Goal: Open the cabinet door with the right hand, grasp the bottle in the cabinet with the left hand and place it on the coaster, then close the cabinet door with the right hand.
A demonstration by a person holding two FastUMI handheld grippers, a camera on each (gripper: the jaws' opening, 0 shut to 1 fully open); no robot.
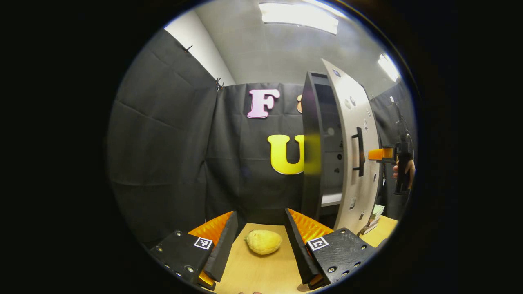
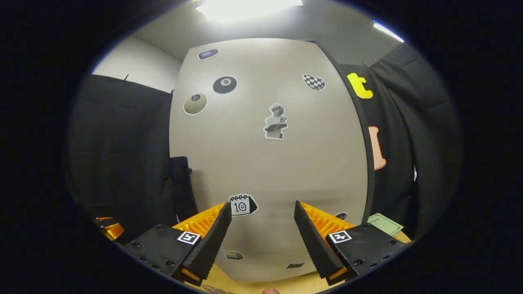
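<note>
- Currently my left hand-held gripper (image 1: 261,234) hovers low over the light wooden table (image 1: 253,273), fingers spread wide and grasping nothing; a lumpy yellow lemon-like fruit (image 1: 263,241) lies on the table between them.
- My right hand-held gripper (image 2: 262,228) points straight at the pale beige, sticker-covered cabinet door (image 2: 269,163), released, with nothing between its fingers.
- From the left gripper view, that right hand-held gripper (image 1: 382,154) sits level with the door's black vertical bar handle (image 1: 360,151), just beside it, my hand (image 1: 404,169) behind it.
- Door stands ajar on the tall dark cabinet (image 1: 312,143); its interior is dim, and I cannot make out the bottle inside.
</note>
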